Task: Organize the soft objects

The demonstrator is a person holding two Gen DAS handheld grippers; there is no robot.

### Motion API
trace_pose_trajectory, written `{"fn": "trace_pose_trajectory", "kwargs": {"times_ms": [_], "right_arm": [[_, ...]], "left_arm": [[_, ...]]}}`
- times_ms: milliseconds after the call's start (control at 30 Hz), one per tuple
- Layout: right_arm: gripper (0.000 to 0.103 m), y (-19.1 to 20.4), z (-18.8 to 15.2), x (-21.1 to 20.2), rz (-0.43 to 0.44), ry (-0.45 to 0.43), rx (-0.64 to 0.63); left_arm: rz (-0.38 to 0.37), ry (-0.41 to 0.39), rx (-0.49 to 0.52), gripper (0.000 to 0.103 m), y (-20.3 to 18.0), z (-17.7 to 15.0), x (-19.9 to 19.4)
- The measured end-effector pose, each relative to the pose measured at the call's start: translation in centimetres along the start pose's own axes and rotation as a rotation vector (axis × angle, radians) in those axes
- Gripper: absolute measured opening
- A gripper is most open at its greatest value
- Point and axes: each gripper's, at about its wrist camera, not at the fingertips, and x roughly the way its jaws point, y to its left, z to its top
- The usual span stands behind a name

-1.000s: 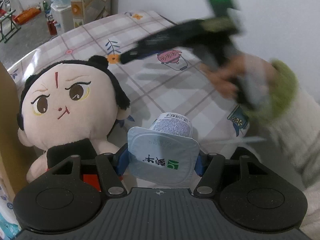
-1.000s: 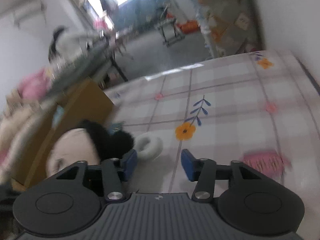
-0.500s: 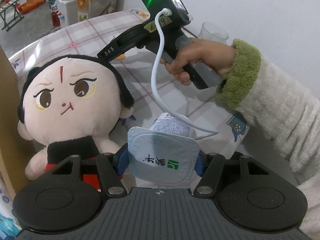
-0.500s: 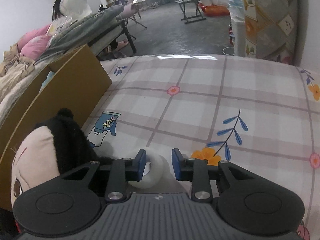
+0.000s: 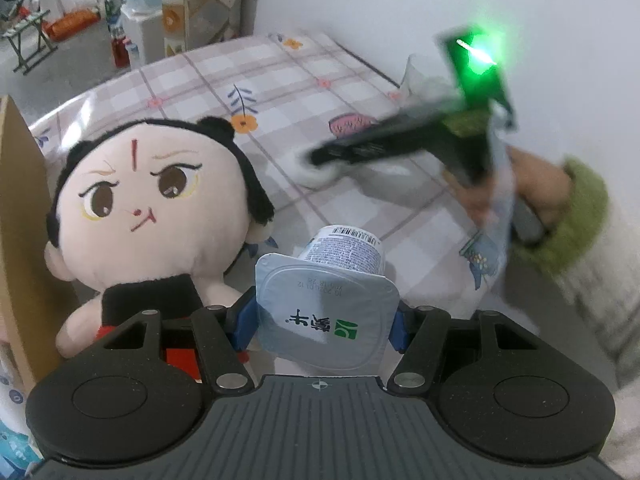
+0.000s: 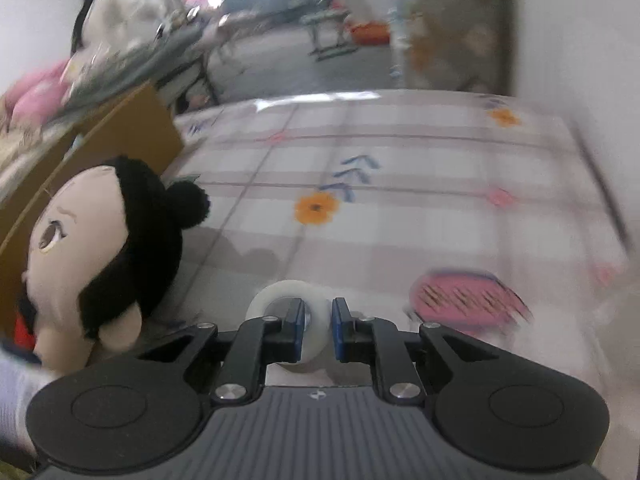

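My left gripper point(image 5: 320, 320) is shut on a white yogurt cup point(image 5: 332, 296), foil lid toward the camera, held above the tablecloth. A plush doll point(image 5: 148, 208) with black hair sits left of it against a cardboard box; it also shows in the right wrist view point(image 6: 92, 248). My right gripper point(image 6: 316, 328) is shut on a white tape roll point(image 6: 292, 312), one finger through its hole, and holds it over the table right of the doll's head. In the left wrist view the right gripper point(image 5: 316, 156) is blurred, with the roll point(image 5: 316, 168) at its tip.
A cardboard box point(image 6: 100, 136) stands at the table's left behind the doll; its wall also shows in the left wrist view point(image 5: 20, 220). A clear plastic cup point(image 5: 416, 72) stands by the white wall at the far right. The checked tablecloth point(image 6: 400, 184) covers the table.
My right gripper closed on the tape roll beside the doll's head, then swung right with it. My left gripper keeps the yogurt cup almost still.
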Motion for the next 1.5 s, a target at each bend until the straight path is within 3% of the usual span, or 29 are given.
{"fn": "trace_pose_trajectory", "kwargs": {"times_ms": [267, 533, 700, 867, 1000, 1133, 1233, 1367, 1500], "right_arm": [[0.000, -0.6, -2.9, -9.9, 0.010, -0.194, 0.139], [0.000, 6.5, -2.1, -18.9, 0.131, -0.413, 0.051], [0.000, 12.4, 0.1, -20.7, 0.279, -0.495, -0.033], [0.000, 18.3, 2.5, -18.6, 0.427, -0.485, -0.078], [0.000, 21.9, 4.1, -15.4, 0.515, -0.429, -0.056], [0.000, 23.1, 5.1, -11.7, 0.565, -0.357, -0.003], [0.000, 22.9, 5.4, -9.7, 0.567, -0.316, 0.026], [0.000, 22.3, 5.1, -8.1, 0.553, -0.277, 0.042], [0.000, 21.1, 4.6, -7.5, 0.540, -0.259, 0.060]], "left_arm": [[0.018, -0.065, -0.030, 0.061, 0.1, -1.3, -3.2], [0.043, -0.188, -0.142, 0.061, 2.6, -3.4, -11.4], [0.098, -0.304, -0.259, 0.061, 6.5, -6.1, -18.1], [0.165, -0.354, -0.331, 0.061, 9.9, -8.6, -21.7], [0.160, -0.314, -0.369, 0.061, 12.5, -9.8, -21.1], [0.095, -0.250, -0.418, 0.061, 15.1, -9.9, -18.5], [0.022, -0.154, -0.431, 0.061, 16.8, -9.5, -15.4], [-0.021, -0.013, -0.451, 0.061, 18.5, -9.0, -11.7], [-0.006, 0.101, -0.463, 0.061, 19.6, -8.2, -9.2]]}}
